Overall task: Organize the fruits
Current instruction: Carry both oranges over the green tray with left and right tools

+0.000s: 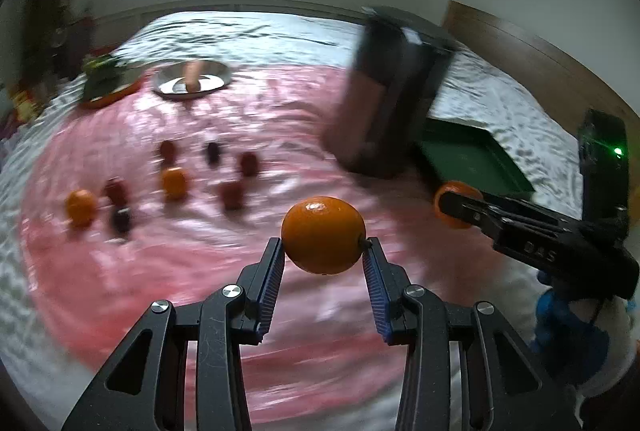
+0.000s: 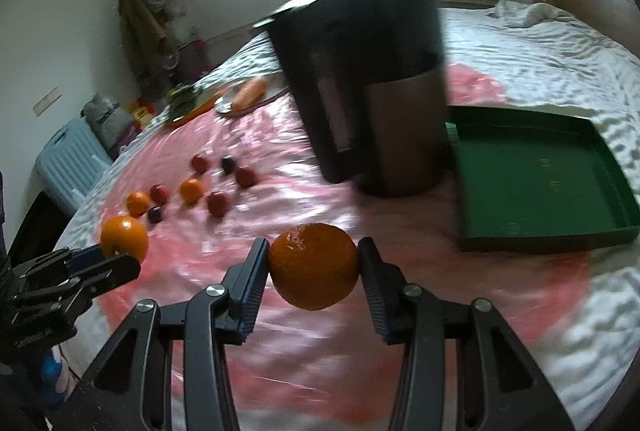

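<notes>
Two oranges are held aloft over the pink cloth [image 2: 500, 279], one [image 1: 323, 235] pinched in the left gripper [image 1: 324, 251], one [image 2: 314, 266] in the right gripper [image 2: 314, 263]; either may be dropped or knocked against the dark jug [image 2: 372, 83] before the green tray [image 2: 540, 175].

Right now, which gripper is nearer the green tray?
Right. The right gripper, holding an orange, is just beside the green tray; the left gripper, with its orange, is farther away.
</notes>
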`<action>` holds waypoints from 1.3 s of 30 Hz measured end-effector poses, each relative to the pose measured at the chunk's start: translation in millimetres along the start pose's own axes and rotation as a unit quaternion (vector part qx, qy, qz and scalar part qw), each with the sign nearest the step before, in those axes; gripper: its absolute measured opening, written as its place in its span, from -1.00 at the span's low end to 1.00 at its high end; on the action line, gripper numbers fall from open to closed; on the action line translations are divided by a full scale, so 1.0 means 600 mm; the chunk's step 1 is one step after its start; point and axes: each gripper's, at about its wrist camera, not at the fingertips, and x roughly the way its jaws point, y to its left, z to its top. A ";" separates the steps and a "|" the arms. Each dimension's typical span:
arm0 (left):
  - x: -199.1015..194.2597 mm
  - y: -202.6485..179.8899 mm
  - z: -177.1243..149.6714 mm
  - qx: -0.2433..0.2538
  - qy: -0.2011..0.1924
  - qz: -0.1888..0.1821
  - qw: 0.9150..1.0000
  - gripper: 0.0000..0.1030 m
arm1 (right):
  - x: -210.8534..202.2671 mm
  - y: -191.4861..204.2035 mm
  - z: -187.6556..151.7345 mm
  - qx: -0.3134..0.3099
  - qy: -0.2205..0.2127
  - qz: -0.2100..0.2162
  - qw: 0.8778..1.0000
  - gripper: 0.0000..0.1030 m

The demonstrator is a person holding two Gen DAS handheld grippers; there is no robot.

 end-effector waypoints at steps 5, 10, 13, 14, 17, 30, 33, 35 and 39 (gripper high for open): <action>0.046 -0.098 0.032 0.030 0.013 -0.041 0.999 -0.32 | -0.029 -0.105 0.012 0.020 -0.014 -0.030 0.999 0.60; 0.105 -0.195 0.064 0.060 0.025 -0.074 0.995 -0.32 | -0.042 -0.207 0.031 0.036 -0.025 -0.067 0.997 0.60; 0.144 -0.252 0.083 0.082 0.029 -0.083 0.993 -0.31 | -0.038 -0.263 0.044 0.044 -0.028 -0.083 0.995 0.59; 0.158 -0.270 0.090 0.089 0.031 -0.085 0.992 -0.31 | -0.034 -0.280 0.048 0.049 -0.028 -0.088 0.995 0.59; 0.203 -0.310 0.109 0.102 0.038 -0.086 0.990 -0.31 | -0.018 -0.332 0.058 0.059 -0.025 -0.103 0.993 0.59; 0.379 -0.369 0.147 0.118 0.086 -0.042 0.988 -0.31 | 0.054 -0.482 0.067 0.092 -0.005 -0.145 0.985 0.60; 0.405 -0.367 0.144 0.119 0.096 -0.032 0.988 -0.31 | 0.062 -0.498 0.067 0.096 -0.001 -0.151 0.984 0.60; 0.418 -0.365 0.143 0.116 0.101 -0.028 0.988 -0.31 | 0.067 -0.508 0.065 0.102 0.001 -0.154 0.983 0.60; 0.432 -0.360 0.136 0.115 0.108 -0.022 0.987 -0.31 | 0.070 -0.511 0.065 0.100 -0.002 -0.153 0.983 0.61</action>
